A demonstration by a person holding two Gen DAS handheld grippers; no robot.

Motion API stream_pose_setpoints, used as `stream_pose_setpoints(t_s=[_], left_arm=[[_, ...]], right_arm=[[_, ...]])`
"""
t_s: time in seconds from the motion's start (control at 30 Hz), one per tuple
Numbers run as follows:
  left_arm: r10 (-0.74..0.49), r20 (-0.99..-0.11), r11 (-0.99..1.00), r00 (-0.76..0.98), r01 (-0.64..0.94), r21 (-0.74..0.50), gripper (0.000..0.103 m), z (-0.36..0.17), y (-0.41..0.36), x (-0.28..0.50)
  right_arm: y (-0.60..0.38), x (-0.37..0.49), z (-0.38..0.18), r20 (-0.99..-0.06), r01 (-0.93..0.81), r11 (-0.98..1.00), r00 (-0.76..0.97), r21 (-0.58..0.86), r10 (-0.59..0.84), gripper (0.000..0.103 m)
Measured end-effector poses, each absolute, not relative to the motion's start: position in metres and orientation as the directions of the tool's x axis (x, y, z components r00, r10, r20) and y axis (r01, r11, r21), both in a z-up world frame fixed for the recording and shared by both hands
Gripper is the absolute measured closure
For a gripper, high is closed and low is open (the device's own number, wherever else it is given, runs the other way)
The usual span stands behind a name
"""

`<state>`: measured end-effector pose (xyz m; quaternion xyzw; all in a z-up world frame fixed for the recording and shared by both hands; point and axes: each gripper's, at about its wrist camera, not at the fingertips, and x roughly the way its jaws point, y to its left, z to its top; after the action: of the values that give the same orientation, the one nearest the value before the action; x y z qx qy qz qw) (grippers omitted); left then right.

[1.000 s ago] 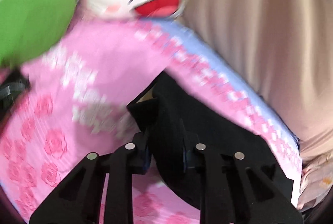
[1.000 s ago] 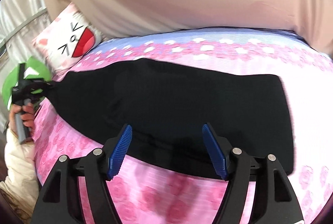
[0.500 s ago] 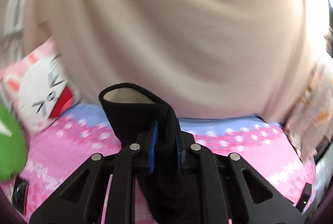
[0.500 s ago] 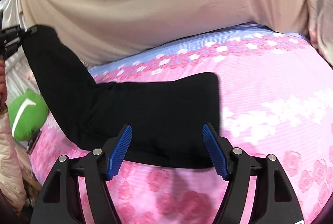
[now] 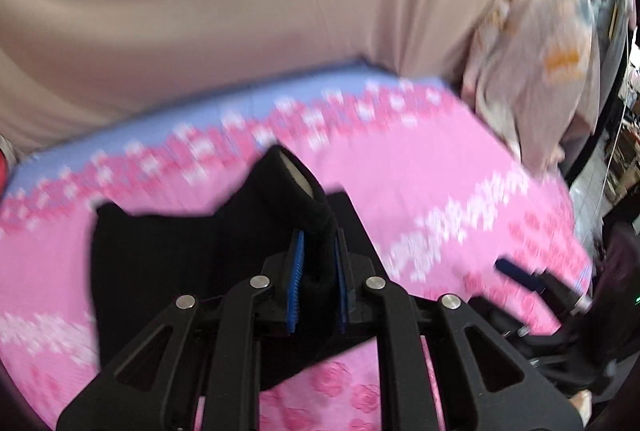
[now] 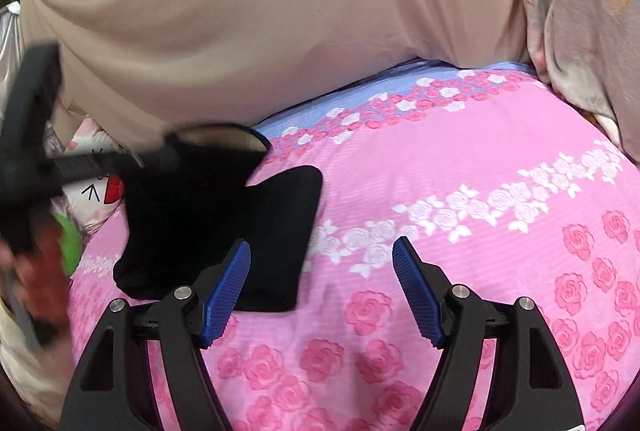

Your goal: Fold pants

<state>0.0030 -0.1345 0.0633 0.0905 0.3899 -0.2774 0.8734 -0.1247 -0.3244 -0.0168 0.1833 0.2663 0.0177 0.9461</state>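
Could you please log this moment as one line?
left gripper: shut on black pants | right gripper: open, empty | fold: underway on pink bedspread

Pants [image 5: 224, 263] in left tool [image 5: 317, 271]

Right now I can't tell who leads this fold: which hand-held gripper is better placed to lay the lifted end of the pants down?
Left. The left hand-held gripper is shut on the pants, holding the raised end. The right hand-held gripper is open and empty.

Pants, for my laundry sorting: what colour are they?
Plain black pants, clearest in the right wrist view.
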Motion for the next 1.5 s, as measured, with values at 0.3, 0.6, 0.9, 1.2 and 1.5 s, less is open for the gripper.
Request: stream_pose_setpoints(t_s=[0.3,0.6,0.9,1.2,1.5], left_arm=[[-0.447,-0.749,0.797,0.489,0.598,-0.086,0.029,0.023,-0.131,-0.049],[-0.227,-0.686,0.958,0.691,0.284,-0.031,0.016,0.047,0.013,-0.038],[-0.111,-0.693,0.994,0.712,0.097,-0.058,0.016,0.034,0.103,-0.011],[-0.162,-0.711,0.986,0.684,0.13,-0.099,0.015,0.016,0.114,-0.004],[-0.206,-0.727,0.976,0.656,0.187,-0.108,0.011,0.005,0.094,0.003]], right_arm=[[-0.333,-0.113,-0.012,-0.51,0.008,0.924,0.835,0.383,0.205,0.031],[-0.277,-0.003,0.01,-0.547,-0.233,0.89,0.719,0.391,0.429,0.021],[-0.226,0.036,0.05,-0.536,-0.266,0.881,0.712,0.391,0.453,0.096],[-0.255,0.026,-0.024,-0.72,-0.065,0.952,0.639,0.3,0.271,0.087],[-0.234,0.004,-0.025,-0.731,-0.107,0.962,0.631,0.25,0.26,0.071]])
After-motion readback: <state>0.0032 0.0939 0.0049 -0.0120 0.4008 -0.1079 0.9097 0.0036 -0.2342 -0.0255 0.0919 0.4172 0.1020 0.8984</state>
